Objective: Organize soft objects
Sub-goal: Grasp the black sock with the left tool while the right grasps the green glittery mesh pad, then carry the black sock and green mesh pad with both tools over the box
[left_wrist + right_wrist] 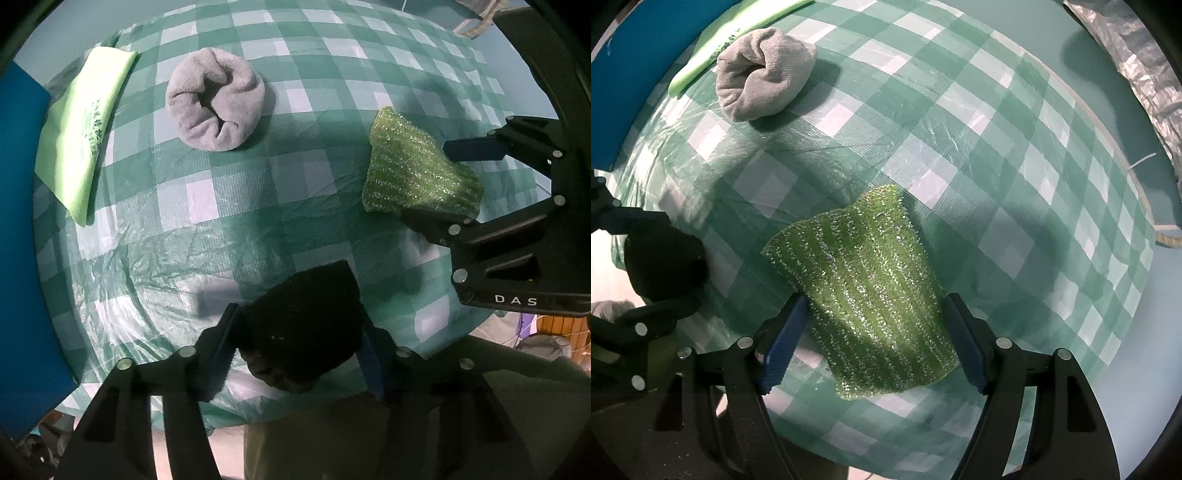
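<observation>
A green sparkly cloth (871, 295) lies on the checked table between the fingers of my right gripper (875, 343), whose jaws close in on its sides; it also shows in the left wrist view (413, 170). My left gripper (299, 350) is shut on a black soft bundle (306, 325), seen at the left in the right wrist view (661, 266). A rolled grey sock (216, 99) sits further back, also in the right wrist view (764, 74). A folded light green cloth (81, 125) lies at the far left.
The table has a green and white checked plastic cover (207, 206). A blue board (18, 221) stands along the left edge. A silver foil surface (1137, 62) is at the back right. The table's front edge is near both grippers.
</observation>
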Demonstrator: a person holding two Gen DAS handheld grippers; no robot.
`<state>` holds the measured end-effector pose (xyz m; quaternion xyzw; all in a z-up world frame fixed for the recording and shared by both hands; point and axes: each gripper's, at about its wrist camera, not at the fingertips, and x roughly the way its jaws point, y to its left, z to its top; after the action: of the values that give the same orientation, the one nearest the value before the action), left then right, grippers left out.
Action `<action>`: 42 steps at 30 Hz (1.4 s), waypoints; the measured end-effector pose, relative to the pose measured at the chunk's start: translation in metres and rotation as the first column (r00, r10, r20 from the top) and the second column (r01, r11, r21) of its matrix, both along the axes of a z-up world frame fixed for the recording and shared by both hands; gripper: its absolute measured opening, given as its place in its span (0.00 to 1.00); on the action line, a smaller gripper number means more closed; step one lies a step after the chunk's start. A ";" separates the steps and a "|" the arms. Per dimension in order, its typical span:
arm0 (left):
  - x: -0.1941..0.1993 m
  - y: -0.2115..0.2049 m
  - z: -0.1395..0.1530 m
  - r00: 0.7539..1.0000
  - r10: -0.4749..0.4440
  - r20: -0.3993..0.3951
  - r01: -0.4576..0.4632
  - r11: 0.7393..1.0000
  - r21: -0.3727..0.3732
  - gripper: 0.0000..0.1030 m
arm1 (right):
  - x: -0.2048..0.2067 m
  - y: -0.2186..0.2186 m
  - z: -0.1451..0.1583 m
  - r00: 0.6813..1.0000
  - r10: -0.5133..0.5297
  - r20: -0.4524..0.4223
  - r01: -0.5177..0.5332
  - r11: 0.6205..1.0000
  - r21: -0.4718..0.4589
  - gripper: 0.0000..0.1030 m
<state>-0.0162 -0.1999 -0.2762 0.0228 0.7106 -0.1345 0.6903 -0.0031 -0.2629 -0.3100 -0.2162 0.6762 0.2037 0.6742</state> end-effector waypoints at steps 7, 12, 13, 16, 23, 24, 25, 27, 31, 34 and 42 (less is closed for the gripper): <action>0.004 0.007 0.006 0.999 0.024 0.021 -0.024 1.000 -0.007 0.44 | 0.010 0.003 0.006 1.000 -0.001 -0.016 0.002 0.999 0.034 0.14; 0.008 0.016 0.015 0.998 0.035 0.043 -0.035 0.999 -0.006 0.42 | 0.019 -0.003 0.008 0.996 -0.061 -0.067 0.067 0.993 0.094 0.13; 0.008 0.018 0.017 0.998 0.037 0.044 -0.037 0.999 -0.006 0.42 | 0.021 -0.005 0.009 0.996 -0.065 -0.067 0.072 0.993 0.098 0.13; 0.008 0.025 0.024 0.997 0.043 0.059 -0.042 0.999 -0.007 0.42 | 0.023 -0.009 0.014 0.994 -0.083 -0.074 0.092 0.989 0.119 0.13; 0.017 0.045 0.049 0.994 0.055 0.092 -0.054 0.998 -0.014 0.41 | 0.035 -0.003 0.045 0.992 -0.108 -0.059 0.117 0.981 0.158 0.13; 0.016 0.047 0.052 0.994 0.057 0.099 -0.056 0.998 -0.014 0.41 | 0.037 -0.002 0.049 0.992 -0.112 -0.056 0.120 0.979 0.163 0.13; 0.018 0.052 0.058 0.993 0.058 0.106 -0.057 0.998 -0.017 0.41 | 0.039 -0.002 0.053 0.992 -0.116 -0.053 0.123 0.978 0.168 0.13; 0.018 0.056 0.065 0.991 0.063 0.119 -0.061 0.998 -0.021 0.41 | 0.039 -0.006 0.065 0.991 -0.121 -0.049 0.128 0.976 0.178 0.13; 0.020 0.064 0.080 0.987 0.074 0.142 -0.072 0.997 -0.020 0.41 | 0.042 -0.012 0.085 0.990 -0.134 -0.044 0.141 0.970 0.200 0.13; 0.021 0.068 0.090 0.984 0.083 0.159 -0.080 0.996 -0.025 0.41 | 0.041 -0.005 0.091 0.987 -0.153 -0.044 0.159 0.961 0.228 0.13; 0.025 0.083 0.118 0.974 0.098 0.202 -0.096 0.995 -0.019 0.41 | 0.048 0.012 0.122 0.987 -0.159 -0.014 0.157 0.952 0.262 0.13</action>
<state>0.0087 -0.1167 -0.1583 -0.0016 0.6361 -0.1010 0.7650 0.0444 -0.2509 -0.1880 -0.0709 0.6558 0.2361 0.7135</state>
